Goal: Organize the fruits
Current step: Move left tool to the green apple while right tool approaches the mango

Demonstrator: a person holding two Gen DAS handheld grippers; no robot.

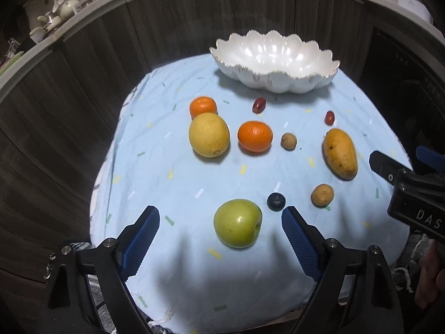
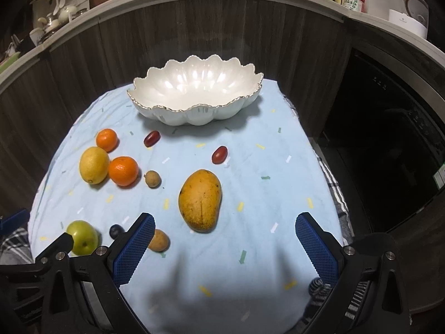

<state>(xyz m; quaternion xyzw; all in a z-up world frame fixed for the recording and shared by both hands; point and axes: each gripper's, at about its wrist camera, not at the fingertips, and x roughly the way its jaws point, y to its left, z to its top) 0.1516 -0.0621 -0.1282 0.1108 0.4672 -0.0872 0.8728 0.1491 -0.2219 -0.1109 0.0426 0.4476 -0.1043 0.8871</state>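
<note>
Fruit layout: all pieces lie loose on the pale blue cloth (image 1: 180,194); the scalloped white bowl (image 1: 275,55) at the far edge holds nothing.
Left gripper (image 1: 221,229): jaws wide apart, nothing between the pads, not touching any fruit.
Left target relation: green apple (image 1: 237,222) sits straight ahead, centred in the gap between the two blue fingers (image 1: 140,246), stem dimple turned to the right. Blueberry (image 1: 276,201) lies just beside the right fingertip.
Right gripper (image 2: 225,243): jaws wide apart, empty.
Right target relation: mango (image 2: 200,199) lies just ahead, left of centre in the gap; long axis runs roughly along the pointing line, narrower end nearer the fingers. Small brown fruit (image 2: 160,240) is partly hidden behind the left finger.
Nearer hand: left for apple, right for mango.
Judgement: each hand appears lined up on its own fruit; mango grasp would be across its short width.
Risk: left closure could nudge the blueberry.
</note>
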